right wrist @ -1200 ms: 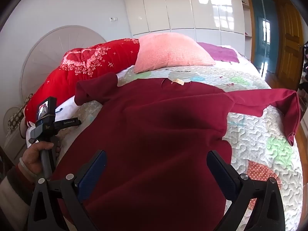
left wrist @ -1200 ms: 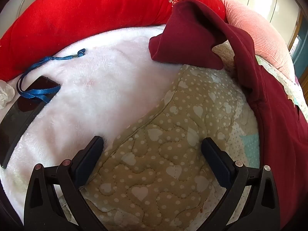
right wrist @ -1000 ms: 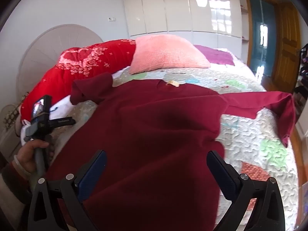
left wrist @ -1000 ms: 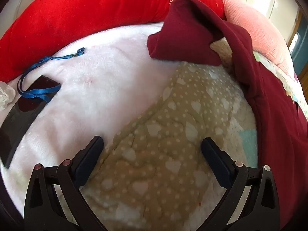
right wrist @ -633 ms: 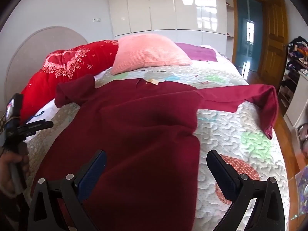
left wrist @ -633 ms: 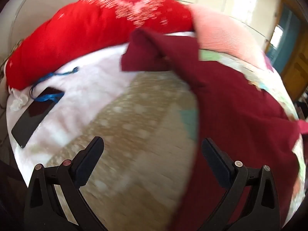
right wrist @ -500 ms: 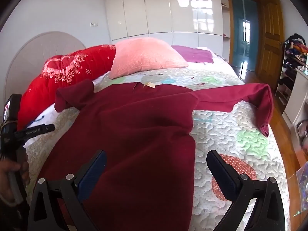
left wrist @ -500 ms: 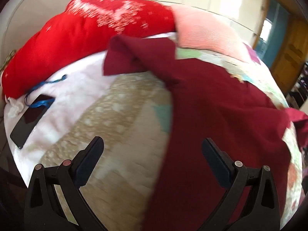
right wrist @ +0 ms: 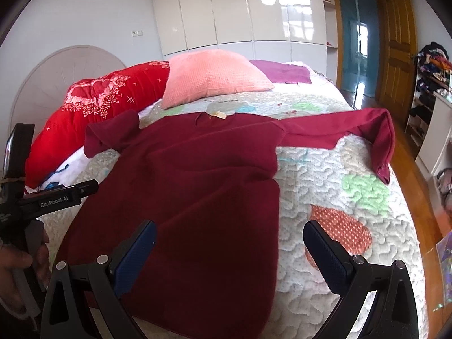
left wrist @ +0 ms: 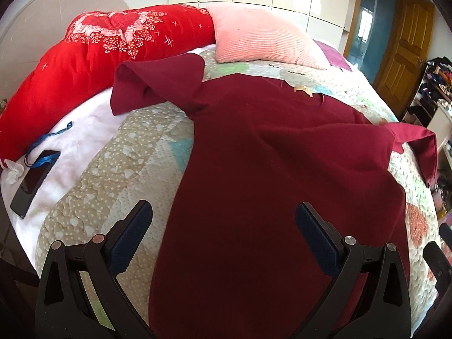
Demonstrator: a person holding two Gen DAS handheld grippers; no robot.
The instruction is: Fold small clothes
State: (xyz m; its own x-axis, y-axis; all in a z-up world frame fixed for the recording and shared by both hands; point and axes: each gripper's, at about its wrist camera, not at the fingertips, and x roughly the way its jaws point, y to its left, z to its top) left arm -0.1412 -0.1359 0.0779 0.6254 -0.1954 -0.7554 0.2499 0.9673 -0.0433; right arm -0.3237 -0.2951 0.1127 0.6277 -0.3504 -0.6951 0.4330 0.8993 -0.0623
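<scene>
A dark red sweater lay spread flat on the quilted bed, its neck label toward the pillows and its hem toward the cameras. The sleeve on the headboard side was bunched and folded over itself, its end resting on a white fleece blanket. The other sleeve stretched straight out across the quilt and bent down over the far edge of the bed. The left tool hovered above the lower body of the sweater with its jaws spread wide and nothing between them; one finger stood over the quilt, the other over the red cloth. The right tool was likewise wide open and empty, above the hem and the bare quilt beside it. In the right wrist view a hand held the left tool's handle at the picture's left edge. A red embroidered bolster and a pink pillow lay at the head of the bed. A dark phone with a blue lanyard lay on the white blanket, well apart from the sweater.
</scene>
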